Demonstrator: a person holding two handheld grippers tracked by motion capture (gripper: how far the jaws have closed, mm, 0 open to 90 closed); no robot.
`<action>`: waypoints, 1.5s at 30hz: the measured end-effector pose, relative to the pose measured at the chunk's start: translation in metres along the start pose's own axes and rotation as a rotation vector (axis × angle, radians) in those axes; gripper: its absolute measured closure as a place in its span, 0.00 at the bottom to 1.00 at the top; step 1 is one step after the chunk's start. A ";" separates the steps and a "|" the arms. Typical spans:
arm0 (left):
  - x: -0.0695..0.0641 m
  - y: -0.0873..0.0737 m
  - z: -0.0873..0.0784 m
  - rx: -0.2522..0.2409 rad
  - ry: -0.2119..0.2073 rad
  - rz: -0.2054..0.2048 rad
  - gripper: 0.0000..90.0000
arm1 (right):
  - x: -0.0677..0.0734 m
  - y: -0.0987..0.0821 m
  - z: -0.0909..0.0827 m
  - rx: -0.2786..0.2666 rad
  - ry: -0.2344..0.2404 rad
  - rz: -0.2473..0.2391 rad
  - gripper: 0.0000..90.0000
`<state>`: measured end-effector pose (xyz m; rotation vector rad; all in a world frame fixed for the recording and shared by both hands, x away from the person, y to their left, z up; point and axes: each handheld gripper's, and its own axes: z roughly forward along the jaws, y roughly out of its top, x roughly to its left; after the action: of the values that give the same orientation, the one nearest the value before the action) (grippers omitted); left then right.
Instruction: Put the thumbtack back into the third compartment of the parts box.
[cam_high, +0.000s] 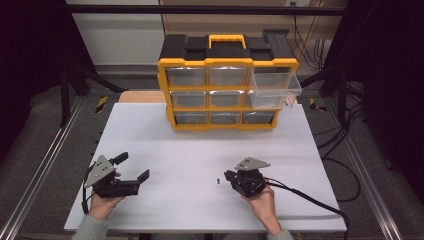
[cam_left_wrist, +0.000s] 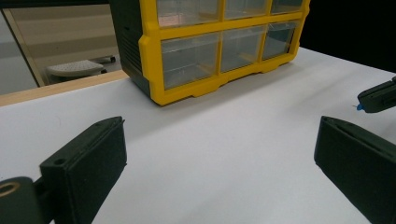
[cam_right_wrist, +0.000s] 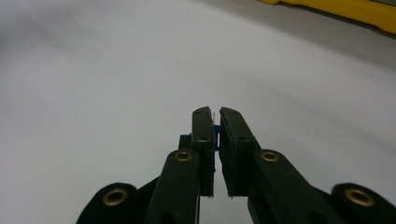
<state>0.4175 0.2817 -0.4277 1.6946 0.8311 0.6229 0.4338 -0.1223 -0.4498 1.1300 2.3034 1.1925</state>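
My right gripper (cam_high: 226, 176) hangs just above the white table (cam_high: 165, 135) at the lower middle right, pointing left. In the right gripper view its jaws (cam_right_wrist: 215, 112) are shut on a tiny blue part (cam_right_wrist: 216, 136) with thin wire legs. The left gripper view shows that blue part (cam_left_wrist: 358, 107) at the right gripper's tip (cam_left_wrist: 369, 100), and in the high view it peeks out as a blue speck (cam_high: 218, 181). My left gripper (cam_high: 134, 166) rests at the lower left with its jaws wide open (cam_left_wrist: 219, 140) and nothing between them.
A yellow and black drawer cabinet (cam_high: 225, 90) stands at the back middle of the table, also seen ahead in the left gripper view (cam_left_wrist: 210, 51). Its top right clear drawer (cam_high: 275, 87) is pulled out. A black cable (cam_high: 310, 197) trails right from the right gripper.
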 end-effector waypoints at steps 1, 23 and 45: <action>0.000 0.000 0.000 0.000 0.000 0.000 0.02 | 0.000 0.000 -0.001 -0.005 0.003 -0.002 0.94; 0.000 0.000 0.000 0.002 0.000 0.003 0.02 | -0.011 0.010 -0.026 -0.058 -0.012 0.027 0.94; 0.000 -0.001 0.001 0.004 -0.001 0.001 0.02 | -0.026 0.024 -0.055 -0.133 -0.043 0.049 0.94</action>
<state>0.4182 0.2811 -0.4285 1.6987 0.8315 0.6218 0.4305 -0.1642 -0.3998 1.1583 2.1423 1.3051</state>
